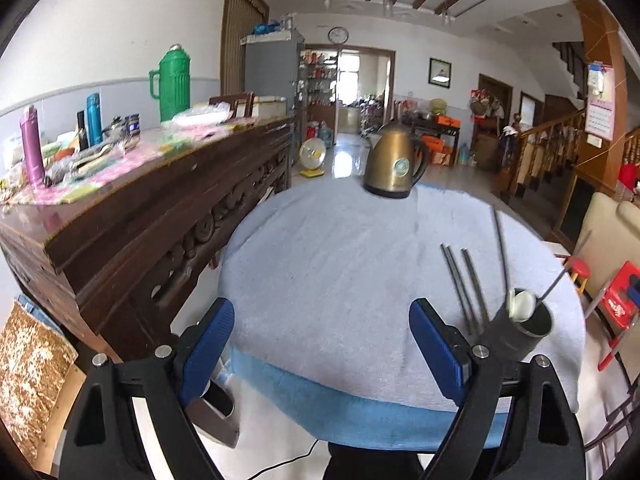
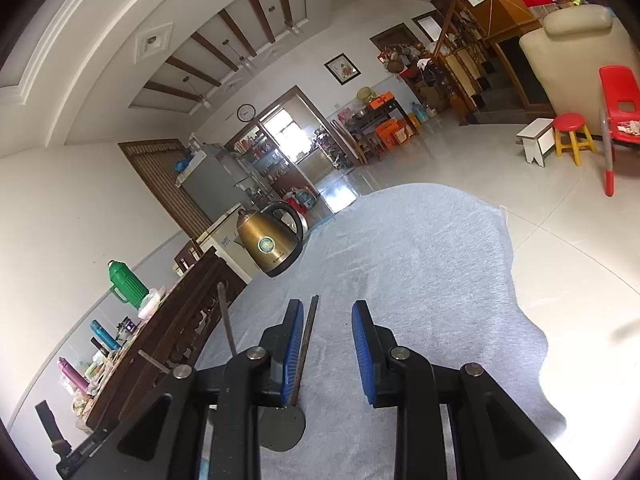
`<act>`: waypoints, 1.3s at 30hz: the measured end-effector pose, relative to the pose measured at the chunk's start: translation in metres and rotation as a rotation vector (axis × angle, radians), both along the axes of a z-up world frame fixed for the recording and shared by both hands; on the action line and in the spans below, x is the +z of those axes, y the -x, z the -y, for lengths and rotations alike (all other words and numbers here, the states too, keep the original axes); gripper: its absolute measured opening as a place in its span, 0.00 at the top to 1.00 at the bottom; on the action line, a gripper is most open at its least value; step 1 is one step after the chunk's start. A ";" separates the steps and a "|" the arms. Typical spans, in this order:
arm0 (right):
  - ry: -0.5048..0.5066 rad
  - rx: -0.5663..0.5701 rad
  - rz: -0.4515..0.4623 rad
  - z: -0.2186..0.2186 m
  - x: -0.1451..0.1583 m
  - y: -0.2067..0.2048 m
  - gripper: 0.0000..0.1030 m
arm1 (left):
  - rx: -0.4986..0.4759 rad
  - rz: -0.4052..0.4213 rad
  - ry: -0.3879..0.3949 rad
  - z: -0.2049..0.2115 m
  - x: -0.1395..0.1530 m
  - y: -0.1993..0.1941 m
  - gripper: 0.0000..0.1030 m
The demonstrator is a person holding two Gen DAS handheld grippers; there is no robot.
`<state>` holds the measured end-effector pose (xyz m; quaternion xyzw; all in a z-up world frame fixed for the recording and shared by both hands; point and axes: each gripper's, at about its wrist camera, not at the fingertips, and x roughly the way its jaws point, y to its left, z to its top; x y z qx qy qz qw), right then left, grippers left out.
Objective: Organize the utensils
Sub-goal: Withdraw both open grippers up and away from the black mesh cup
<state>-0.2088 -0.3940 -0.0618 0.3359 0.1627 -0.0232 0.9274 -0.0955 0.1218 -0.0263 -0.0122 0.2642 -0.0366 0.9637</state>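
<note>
In the left wrist view a dark cylindrical utensil holder (image 1: pixel 520 330) stands on the blue towel (image 1: pixel 340 280) at the right, holding a white spoon (image 1: pixel 520 304) and chopsticks (image 1: pixel 502 248). Several dark chopsticks (image 1: pixel 466 284) lie on the towel just left of it. My left gripper (image 1: pixel 322 344) is open and empty, left of the holder. In the right wrist view my right gripper (image 2: pixel 326 352) is open above the holder (image 2: pixel 282 428). One chopstick (image 2: pixel 306 344) leans against the left finger's pad, and another chopstick (image 2: pixel 226 320) sticks up further left.
A gold electric kettle (image 1: pixel 394 162) stands at the towel's far edge and also shows in the right wrist view (image 2: pixel 270 240). A carved wooden sideboard (image 1: pixel 140 208) with flasks and clutter runs along the left. A red chair (image 1: pixel 620 300) and stools stand to the right.
</note>
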 end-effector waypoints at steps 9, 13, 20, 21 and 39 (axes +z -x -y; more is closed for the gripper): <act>0.019 0.031 0.026 -0.015 0.023 0.003 0.73 | -0.059 0.055 -0.066 0.012 0.024 0.017 0.13; 0.028 0.036 0.053 -0.016 0.033 0.006 0.73 | -0.059 0.059 -0.078 0.013 0.030 0.016 0.13; 0.057 0.012 0.131 -0.008 0.073 0.017 0.73 | -0.090 0.157 -0.081 0.008 0.083 0.022 0.13; 0.063 0.007 0.152 -0.006 0.084 0.019 0.73 | -0.103 0.184 -0.096 0.011 0.095 0.025 0.13; 0.181 0.021 0.409 -0.026 0.214 0.033 0.47 | -0.328 0.518 0.035 0.087 0.369 0.102 0.12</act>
